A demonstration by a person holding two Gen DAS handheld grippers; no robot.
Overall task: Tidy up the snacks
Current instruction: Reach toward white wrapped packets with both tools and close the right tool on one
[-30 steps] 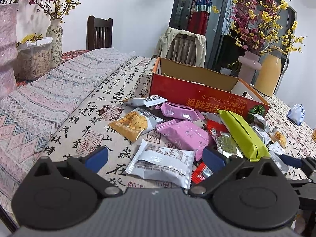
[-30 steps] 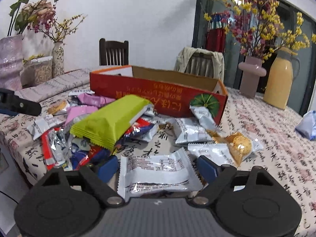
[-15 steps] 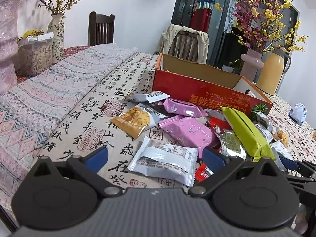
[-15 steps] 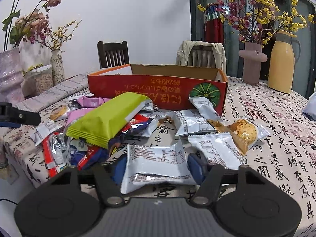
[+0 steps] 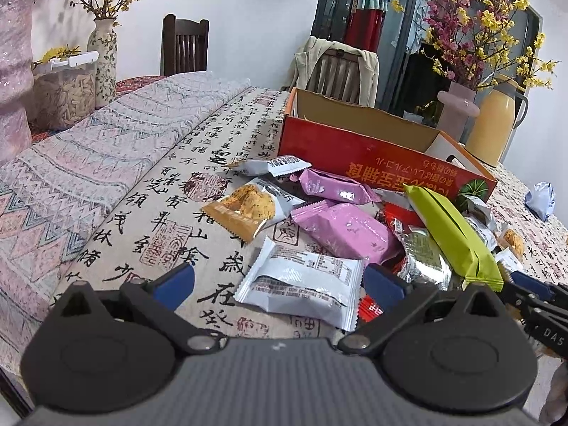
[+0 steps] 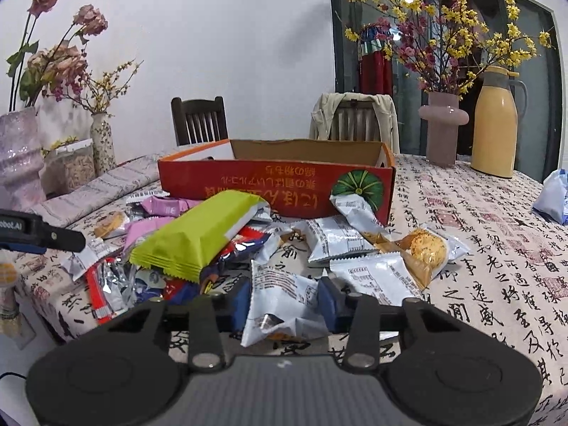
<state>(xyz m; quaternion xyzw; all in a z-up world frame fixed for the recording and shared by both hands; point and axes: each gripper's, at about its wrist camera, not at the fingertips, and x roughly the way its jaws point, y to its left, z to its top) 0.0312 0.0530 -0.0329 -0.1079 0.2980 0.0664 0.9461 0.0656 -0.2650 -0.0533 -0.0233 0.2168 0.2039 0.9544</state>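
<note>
Snack packets lie heaped on the printed tablecloth in front of an open red cardboard box point(image 6: 277, 184) point(image 5: 376, 156). My right gripper point(image 6: 284, 301) is shut on a white snack packet point(image 6: 284, 305), which crumples between the blue pads. A long green packet point(image 6: 198, 238) point(image 5: 451, 230) rests on top of the heap. My left gripper point(image 5: 277, 280) stands open low over the table, with another white packet point(image 5: 301, 280) lying between its fingers, untouched. Pink packets point(image 5: 344, 227) and an orange cake packet point(image 5: 245, 209) lie just beyond it.
A yellow thermos jug point(image 6: 495, 124) and a pink vase point(image 6: 443, 127) stand at the back right. More vases and a clear food tub point(image 5: 64, 92) stand at the left, beside a folded patterned cloth point(image 5: 88, 149). Two chairs are behind the table. A blue-white bag point(image 6: 553, 195) lies far right.
The right gripper's fingers closed from wide apart onto the white packet, squeezing it narrow. The left gripper stayed open and almost still.
</note>
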